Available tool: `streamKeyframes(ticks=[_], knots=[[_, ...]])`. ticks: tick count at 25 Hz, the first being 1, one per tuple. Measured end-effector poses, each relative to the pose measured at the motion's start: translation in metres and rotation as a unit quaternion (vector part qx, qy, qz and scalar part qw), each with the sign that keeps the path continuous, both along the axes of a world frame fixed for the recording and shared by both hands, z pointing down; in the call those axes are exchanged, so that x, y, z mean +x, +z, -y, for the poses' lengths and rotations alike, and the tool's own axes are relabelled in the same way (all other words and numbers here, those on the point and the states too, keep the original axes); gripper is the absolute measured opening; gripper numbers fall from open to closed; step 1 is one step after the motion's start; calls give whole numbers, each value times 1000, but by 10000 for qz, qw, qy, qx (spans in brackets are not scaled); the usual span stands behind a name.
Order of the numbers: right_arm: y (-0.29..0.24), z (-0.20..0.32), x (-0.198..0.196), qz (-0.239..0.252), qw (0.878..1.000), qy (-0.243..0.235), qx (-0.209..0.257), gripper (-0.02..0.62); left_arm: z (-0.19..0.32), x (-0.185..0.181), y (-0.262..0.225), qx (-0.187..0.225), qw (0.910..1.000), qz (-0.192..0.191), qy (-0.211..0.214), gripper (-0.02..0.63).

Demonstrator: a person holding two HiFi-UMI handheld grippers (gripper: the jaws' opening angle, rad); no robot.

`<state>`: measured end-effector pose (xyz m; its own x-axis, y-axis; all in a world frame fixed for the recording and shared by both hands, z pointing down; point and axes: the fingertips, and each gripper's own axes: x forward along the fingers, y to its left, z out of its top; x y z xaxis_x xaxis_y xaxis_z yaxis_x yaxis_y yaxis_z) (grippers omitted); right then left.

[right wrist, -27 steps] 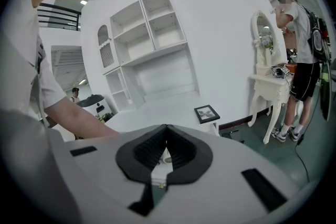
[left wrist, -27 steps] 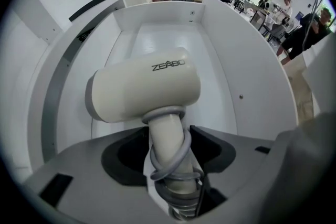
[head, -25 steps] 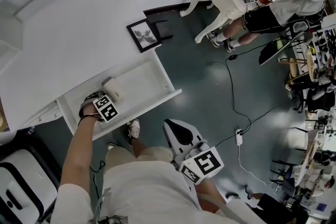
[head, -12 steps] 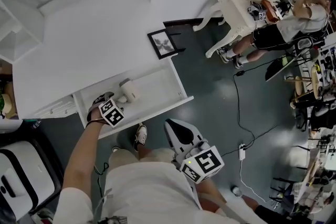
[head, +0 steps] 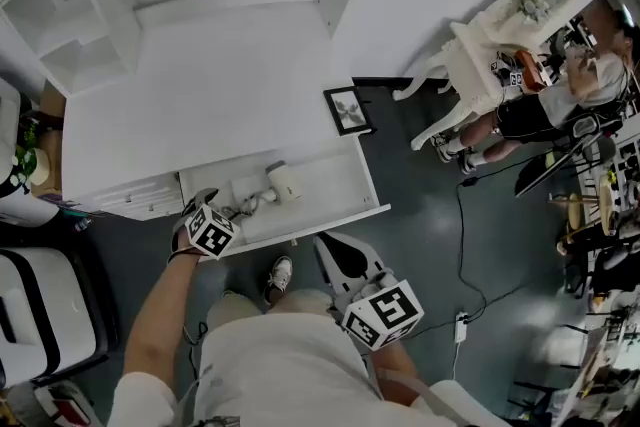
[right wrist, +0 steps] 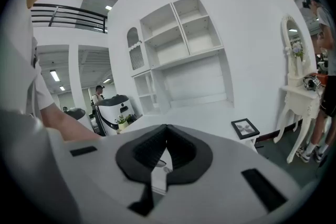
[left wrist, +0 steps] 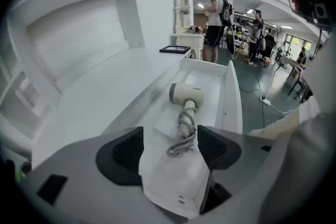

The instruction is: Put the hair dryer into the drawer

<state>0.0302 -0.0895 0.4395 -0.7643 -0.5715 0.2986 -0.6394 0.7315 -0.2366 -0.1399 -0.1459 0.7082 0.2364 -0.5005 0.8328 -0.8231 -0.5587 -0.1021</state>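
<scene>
Smooth cream plastic hair dryer (left wrist: 186, 96), cord coiled, inside white rectangular drawer (left wrist: 231, 97). Left gripper (left wrist: 168, 147) spread wide, empty; right gripper (right wrist: 165, 152) pinched closed.

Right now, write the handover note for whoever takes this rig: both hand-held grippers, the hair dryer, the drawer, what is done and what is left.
Left hand-held gripper: jaws wide apart, nothing gripped, held over the near end of the drawer.
Right hand-held gripper: jaws together, empty, held in front of the person's body.
Hair dryer: lies on the drawer floor, its cord bunched beside it, free of both grippers.
Done: dryer is in the drawer.
Left: the drawer stands open; probably push it shut.
</scene>
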Motion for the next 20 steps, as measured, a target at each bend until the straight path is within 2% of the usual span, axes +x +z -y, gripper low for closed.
streamKeyframes(ticks=[3,8,12,15,17,20], knots=[[-7,-7,-12,-3,9999,-148,87,8,-9,-22,-22,273,9989,-93,-371,301],[-22,-13,-29,39,9991,-290,300,8,-22,-55,-63,714,9911,-445,-1031,183],[-33,-10,-39,69,9982,-279,523,8,-26,-74,-102,1151,9821,-569,-1376,91],[-39,-5,-43,76,9977,-284,615,8,-34,-80,-134,1415,9770,-672,-1445,19],[-47,2,-44,73,9969,-268,735,8,-38,-87,-161,1686,9707,-714,-1554,17],[-57,12,-42,101,9958,-220,881,8,-42,-105,-206,2307,9539,-698,-1789,17]])
